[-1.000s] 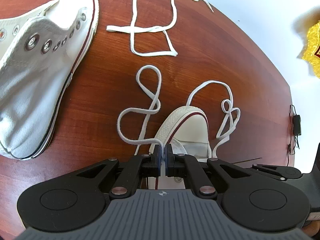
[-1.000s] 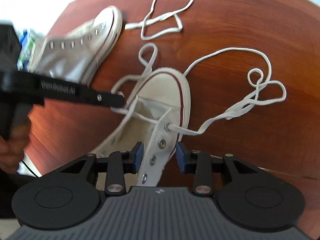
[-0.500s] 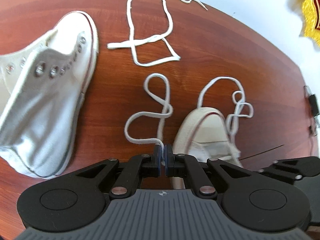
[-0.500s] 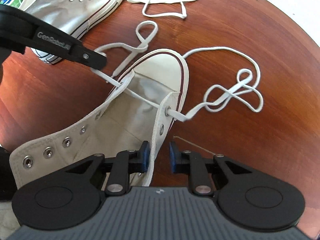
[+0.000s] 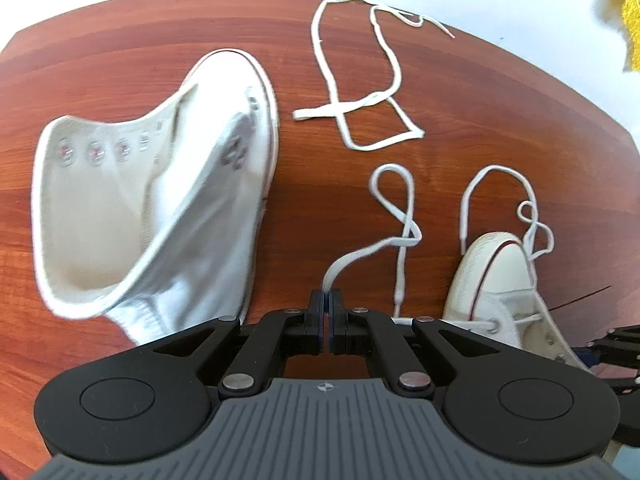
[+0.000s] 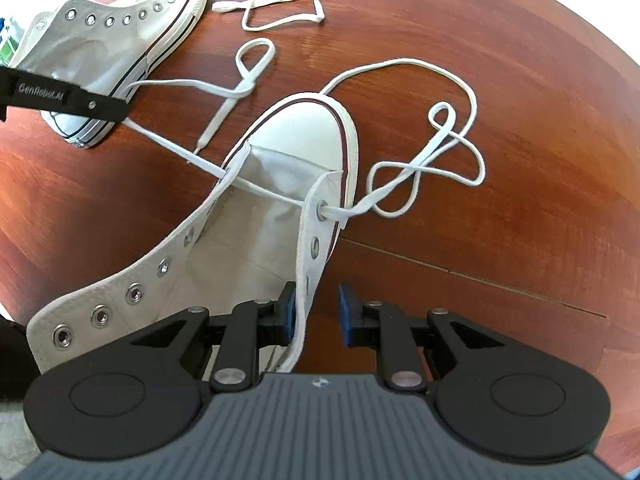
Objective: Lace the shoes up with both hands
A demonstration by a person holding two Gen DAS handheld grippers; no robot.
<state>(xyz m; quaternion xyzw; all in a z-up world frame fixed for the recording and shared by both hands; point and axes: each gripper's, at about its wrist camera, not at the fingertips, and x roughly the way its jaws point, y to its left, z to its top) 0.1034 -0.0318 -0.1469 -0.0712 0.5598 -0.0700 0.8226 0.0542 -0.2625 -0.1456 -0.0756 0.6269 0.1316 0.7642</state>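
Observation:
A white high-top shoe (image 6: 304, 132) lies toe away from me on the wooden table (image 6: 500, 220); it also shows low right in the left wrist view (image 5: 504, 276). Its lace (image 6: 272, 196) crosses the lowest eyelets. My left gripper (image 5: 329, 304) is shut on the lace's left strand, which runs taut from the shoe to its tip (image 6: 120, 108). The lace's right end (image 6: 440, 152) lies in loose loops beside the toe. My right gripper (image 6: 317, 312) stands open around the shoe's right eyelet flap, with a gap at the right pad.
A second unlaced white high-top (image 5: 160, 200) lies on its side at the left, close to the left gripper (image 6: 112, 40). A spare lace (image 5: 360, 104) lies at the table's far edge. A yellow object (image 5: 632, 20) sits beyond the table at the upper right.
My left gripper moved left, away from the shoe and toward the second one, and drew its strand taut. The right gripper's jaws narrowed around the eyelet flap and slid back along it.

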